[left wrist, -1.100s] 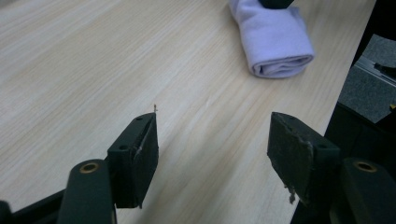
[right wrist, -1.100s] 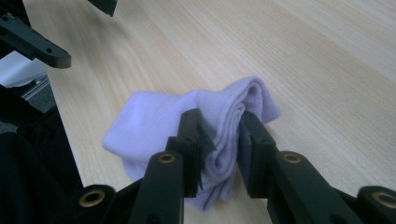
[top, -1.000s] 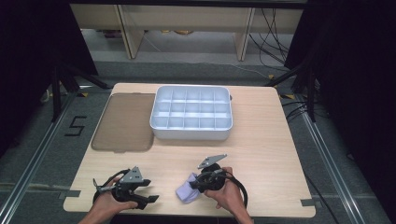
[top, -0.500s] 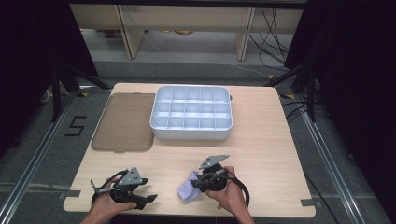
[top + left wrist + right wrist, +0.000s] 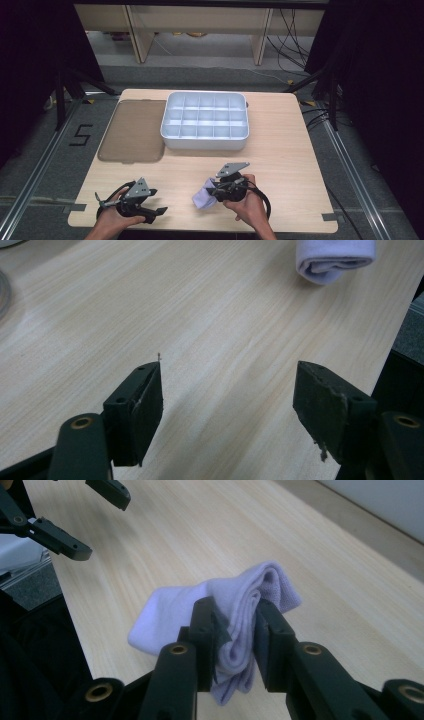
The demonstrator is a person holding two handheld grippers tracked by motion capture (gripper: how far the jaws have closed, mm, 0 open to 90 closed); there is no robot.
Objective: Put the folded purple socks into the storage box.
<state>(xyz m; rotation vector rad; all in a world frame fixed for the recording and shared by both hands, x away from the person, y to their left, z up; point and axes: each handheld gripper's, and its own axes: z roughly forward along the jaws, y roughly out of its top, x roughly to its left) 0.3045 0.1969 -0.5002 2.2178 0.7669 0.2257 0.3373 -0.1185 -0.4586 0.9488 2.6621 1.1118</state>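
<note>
Right gripper (image 5: 234, 630) is pinching one soft, folded lavender cloth (image 5: 235, 600), jaws closed on its bunched middle, near the front edge of the pale wood-grain table (image 5: 280, 150). Left gripper (image 5: 227, 400) is sitting wide open, holding nothing, over bare tabletop just left of the cloth. One white plastic tray (image 5: 205, 142) with a grid of compartments is lying farther back, beside one flat brown translucent lid (image 5: 132, 131). Open tabletop is lying between tray and grippers.

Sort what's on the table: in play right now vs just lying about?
In play, as far as I can tell:
- lilac cloth, clamped in the right gripper
- left gripper, open, nearby

Lying about:
- white divided tray
- brown lid
</note>
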